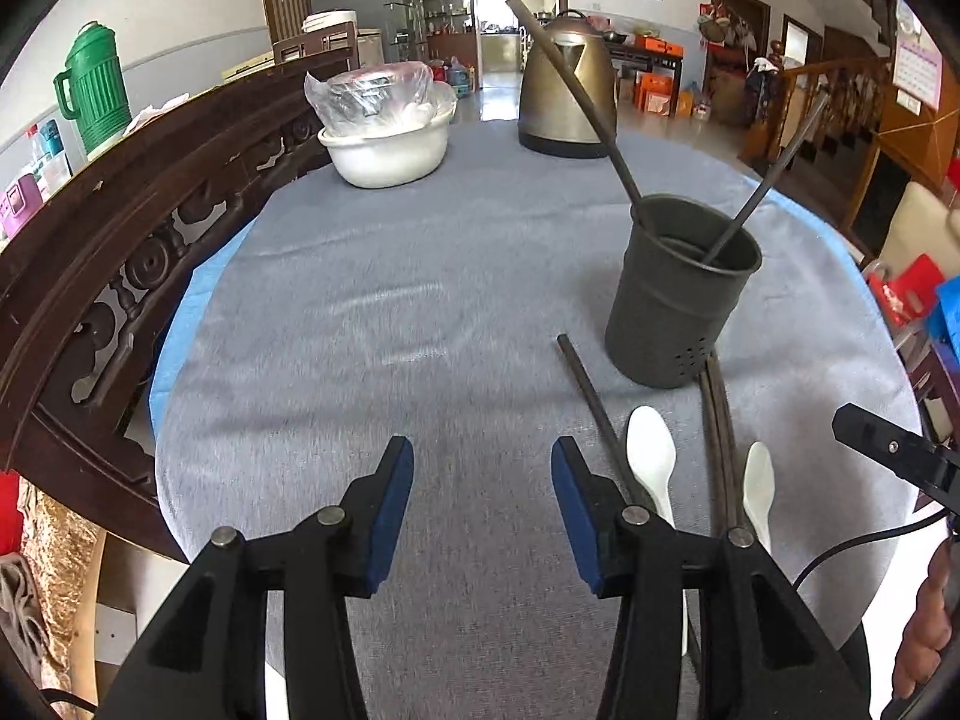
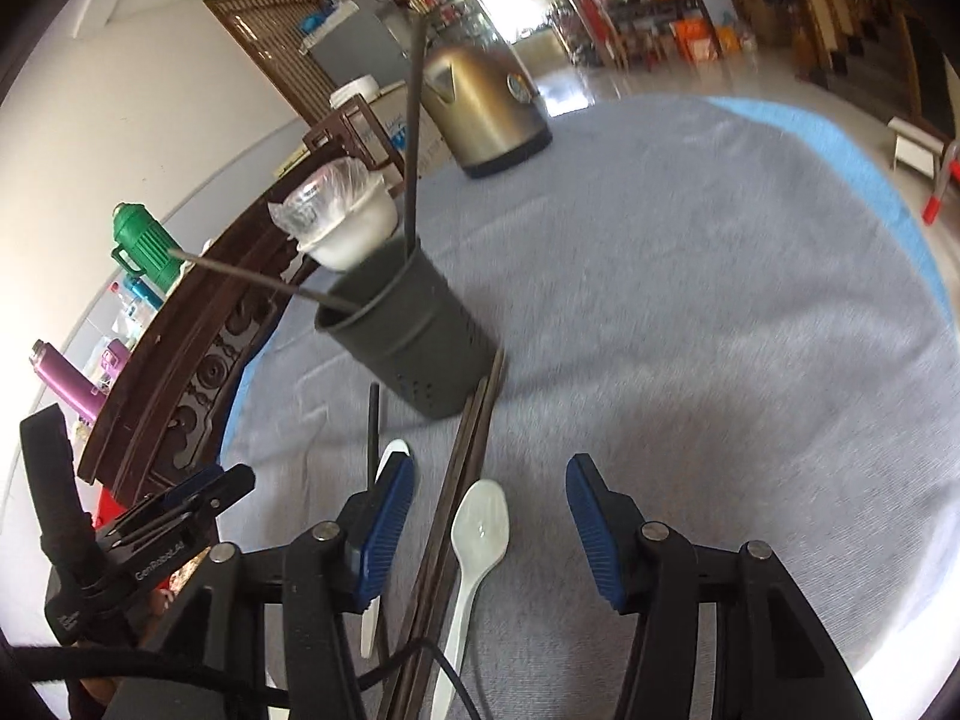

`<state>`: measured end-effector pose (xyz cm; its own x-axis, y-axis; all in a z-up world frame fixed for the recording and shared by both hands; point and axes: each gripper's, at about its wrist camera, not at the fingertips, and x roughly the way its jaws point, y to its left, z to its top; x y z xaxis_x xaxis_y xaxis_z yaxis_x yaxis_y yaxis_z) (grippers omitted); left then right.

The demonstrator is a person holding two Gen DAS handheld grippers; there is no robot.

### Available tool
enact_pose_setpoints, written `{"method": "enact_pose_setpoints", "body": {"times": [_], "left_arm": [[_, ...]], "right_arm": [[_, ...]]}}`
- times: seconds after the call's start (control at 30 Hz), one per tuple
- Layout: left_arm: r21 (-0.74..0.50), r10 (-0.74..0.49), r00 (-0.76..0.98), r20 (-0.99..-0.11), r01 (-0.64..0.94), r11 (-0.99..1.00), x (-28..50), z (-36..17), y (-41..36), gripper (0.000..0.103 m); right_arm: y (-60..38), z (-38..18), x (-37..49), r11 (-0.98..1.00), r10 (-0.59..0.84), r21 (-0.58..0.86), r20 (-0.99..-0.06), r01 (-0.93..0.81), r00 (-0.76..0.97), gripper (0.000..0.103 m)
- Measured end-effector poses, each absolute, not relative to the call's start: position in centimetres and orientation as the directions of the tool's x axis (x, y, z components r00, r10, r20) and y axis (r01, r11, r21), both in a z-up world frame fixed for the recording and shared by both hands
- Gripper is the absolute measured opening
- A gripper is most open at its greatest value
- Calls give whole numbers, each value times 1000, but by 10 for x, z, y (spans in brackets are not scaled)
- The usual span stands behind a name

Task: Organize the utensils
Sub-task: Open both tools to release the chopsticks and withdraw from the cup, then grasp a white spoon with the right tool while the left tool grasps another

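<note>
Grey cloth covers the table. The dark utensil holder stands at one o'clock from the left gripper, whose fingers are spread and empty. The right gripper is also spread; a white spoon and dark chopsticks lie between its fingers.

A table covered in grey cloth is filling the frame's centre. Sitting on it: a white bowl upper left, a bronze kettle top centre, a dark utensil holder right, with chopsticks and two white spoons lying lower right.
</note>
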<state>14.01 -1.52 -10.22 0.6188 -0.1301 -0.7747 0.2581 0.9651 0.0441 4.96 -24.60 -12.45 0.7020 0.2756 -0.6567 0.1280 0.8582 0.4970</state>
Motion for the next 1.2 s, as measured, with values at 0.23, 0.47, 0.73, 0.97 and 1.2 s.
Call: {"method": "enact_pose_setpoints", "body": {"times": [0.23,0.47,0.73,0.97,1.2], "left_arm": [[77,-102,601,-793,264,961,139,-109,-22,49],[115,-66,597,-800,260,959,138,-112,-24,49],[120,-57,581,-812,262,958,137,-115,-26,49],[119,-71,572,-817,287,950,133,-115,-35,49],[121,-74,569,-819,298,947,133,-115,-40,49]], "right_arm": [[-237,-124,54,865,290,490,-664,109,689,57],[-235,-124,54,865,293,491,-667,108,685,57],[-235,-125,55,863,297,494,-668,108,683,57],[-235,-125,54,864,291,491,-669,112,684,57],[-239,-126,54,858,292,499,-669,123,683,57]]}}
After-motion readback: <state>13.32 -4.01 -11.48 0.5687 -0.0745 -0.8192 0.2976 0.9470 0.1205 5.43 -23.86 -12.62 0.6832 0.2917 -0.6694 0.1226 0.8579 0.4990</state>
